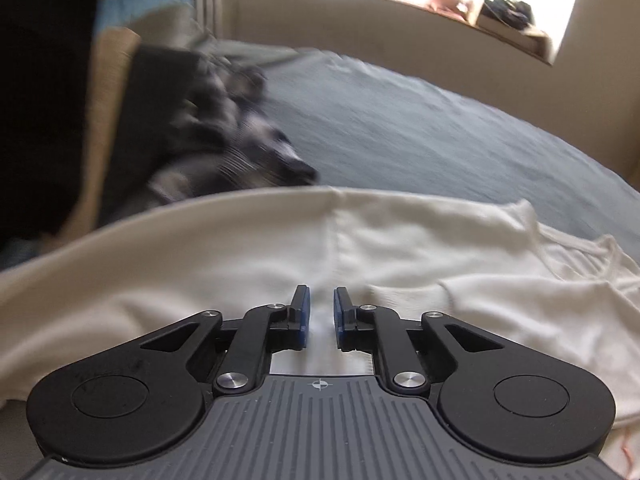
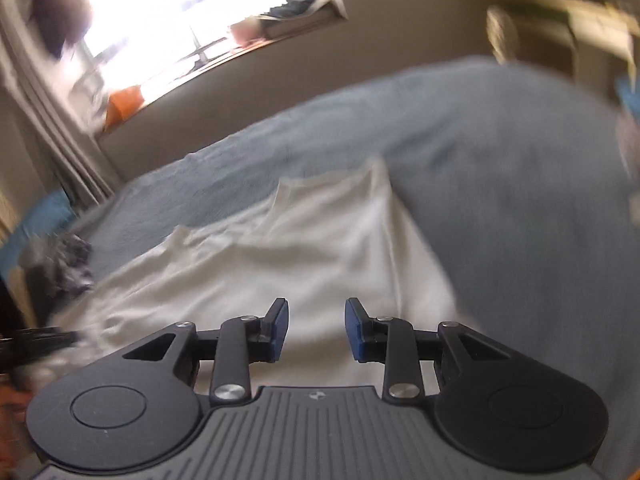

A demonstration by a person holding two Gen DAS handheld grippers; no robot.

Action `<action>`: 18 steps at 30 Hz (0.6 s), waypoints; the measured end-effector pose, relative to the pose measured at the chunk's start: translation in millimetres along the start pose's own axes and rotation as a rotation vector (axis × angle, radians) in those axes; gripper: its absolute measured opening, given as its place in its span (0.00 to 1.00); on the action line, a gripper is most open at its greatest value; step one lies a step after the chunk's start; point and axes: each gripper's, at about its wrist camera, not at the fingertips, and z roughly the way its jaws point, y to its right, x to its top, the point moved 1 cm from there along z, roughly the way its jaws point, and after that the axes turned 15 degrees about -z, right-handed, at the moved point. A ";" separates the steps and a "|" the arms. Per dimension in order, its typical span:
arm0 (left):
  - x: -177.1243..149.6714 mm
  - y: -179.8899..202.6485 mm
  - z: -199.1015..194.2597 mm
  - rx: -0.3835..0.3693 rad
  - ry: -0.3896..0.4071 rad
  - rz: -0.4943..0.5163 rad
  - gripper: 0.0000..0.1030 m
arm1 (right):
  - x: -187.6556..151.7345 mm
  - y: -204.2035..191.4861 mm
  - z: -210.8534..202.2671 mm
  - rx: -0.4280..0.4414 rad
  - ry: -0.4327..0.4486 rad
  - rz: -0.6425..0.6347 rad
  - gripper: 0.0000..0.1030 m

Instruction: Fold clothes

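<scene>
Grey-blue bedding covers the bed (image 1: 420,128), which fills most of both your views and runs out to a pale wall under a bright window (image 2: 192,12). Spread flat across the near part of it lies the white garment (image 1: 248,248), its far hem drawn as a straight edge across the left wrist view; in the right wrist view it tapers away from you to a small peaked corner. To your left a dark patterned heap of clothes (image 1: 236,132) sits just off the garment's edge, against upright dark and tan cushions (image 1: 108,120).

Both your grippers tilt downward over the cloth. Your left gripper (image 1: 321,312) hovers above the garment's middle, close by a seam; its jaws stand only a narrow gap apart, white fabric shows through that gap, and you cannot tell from here whether any of it is pinched. Your right gripper (image 2: 316,328) is over the garment's near right part, jaws released with a clear gap and nothing caught between the pads (image 2: 280,332).

Open bedding lies beyond the far hem and off the garment's right edge
</scene>
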 end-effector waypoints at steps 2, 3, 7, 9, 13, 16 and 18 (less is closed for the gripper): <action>-4.0 9.3 -5.1 -0.045 0.011 0.051 0.13 | 25.2 -5.9 28.6 -0.024 -0.004 -0.177 0.32; -7.7 18.7 -5.8 -0.093 -0.004 0.096 0.13 | 37.9 -8.8 42.9 -0.035 -0.006 -0.266 0.32; -29.8 47.3 0.7 -0.223 -0.098 0.232 0.13 | 67.9 -28.8 103.4 -0.054 -0.062 -0.664 0.34; -40.8 51.8 6.9 -0.199 -0.099 0.282 0.13 | 72.5 -36.0 128.3 -0.030 -0.130 -0.828 0.41; -46.8 50.3 7.9 -0.198 -0.095 0.338 0.14 | 75.3 -44.2 167.1 0.015 -0.246 -1.075 0.42; -44.2 48.6 9.3 -0.207 -0.112 0.361 0.15 | 78.6 -45.1 185.9 0.069 -0.315 -1.154 0.42; -44.0 47.2 9.8 -0.214 -0.121 0.365 0.17 | 82.4 -45.4 193.5 0.112 -0.349 -1.159 0.41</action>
